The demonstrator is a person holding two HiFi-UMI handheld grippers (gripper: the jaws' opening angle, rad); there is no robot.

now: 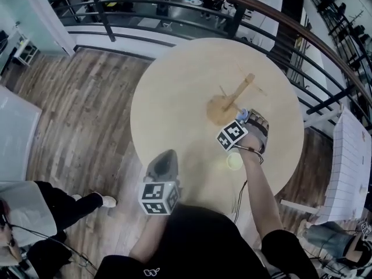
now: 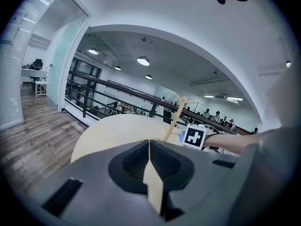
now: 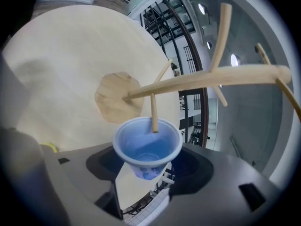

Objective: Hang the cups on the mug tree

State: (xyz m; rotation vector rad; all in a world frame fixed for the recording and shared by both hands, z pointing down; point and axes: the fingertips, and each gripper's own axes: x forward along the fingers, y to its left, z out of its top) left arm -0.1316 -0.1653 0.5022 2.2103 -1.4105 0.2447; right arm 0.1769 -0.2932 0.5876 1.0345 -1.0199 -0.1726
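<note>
Blue cup (image 3: 147, 147) held in right claw (image 3: 146, 172), forearm (image 1: 260, 186) stretched toward mug tree (image 3: 202, 79)

No words, numbers or brand names can be read in any view. The only printed marks are black-and-white square patterns. One set is on the left gripper's cube (image 1: 158, 197), at lower centre of the head view. The other is on the right gripper's cube (image 1: 232, 135), right of centre. Neither carries letters. A small white emblem (image 1: 151, 270) on the person's black shirt (image 1: 197, 237), at the bottom edge, is too small to read.
</note>
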